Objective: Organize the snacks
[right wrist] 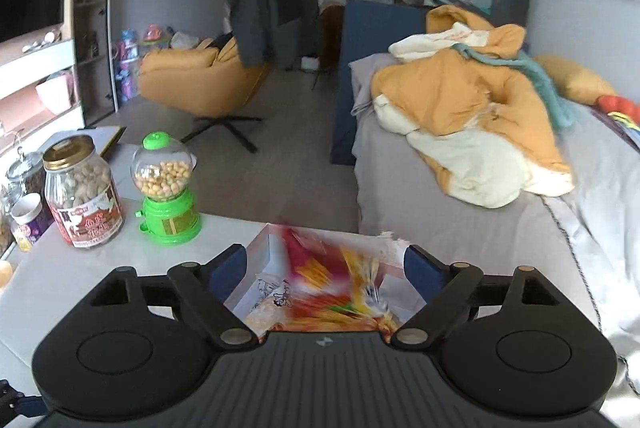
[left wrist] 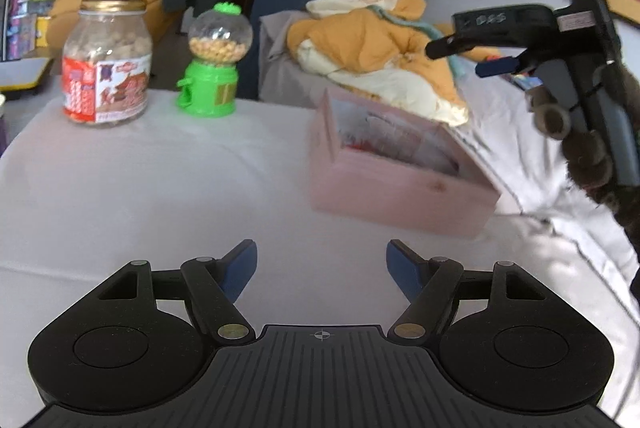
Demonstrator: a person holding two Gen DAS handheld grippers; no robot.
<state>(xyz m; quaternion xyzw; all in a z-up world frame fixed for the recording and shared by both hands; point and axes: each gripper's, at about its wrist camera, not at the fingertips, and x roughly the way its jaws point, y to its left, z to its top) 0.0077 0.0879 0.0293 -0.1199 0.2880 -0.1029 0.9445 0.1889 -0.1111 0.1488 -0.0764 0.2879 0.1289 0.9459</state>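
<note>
While the left gripper [left wrist: 322, 268] hangs over the smooth white tabletop [left wrist: 160, 188] with its blue-padded jaws spread wide and holding nothing, the left wrist view shows a blurred pink rectangular box [left wrist: 400, 184] at the table's right edge and the right gripper [left wrist: 460, 58] raised above it. From the right wrist, the right gripper [right wrist: 326, 268] is likewise wide open and unladen directly over that box [right wrist: 262, 244], where glossy red and yellow snack packets [right wrist: 332, 292] lie; a glass peanut jar [right wrist: 82, 192] and a round green plastic candy dispenser [right wrist: 166, 188] stand at the table's far left.
</note>
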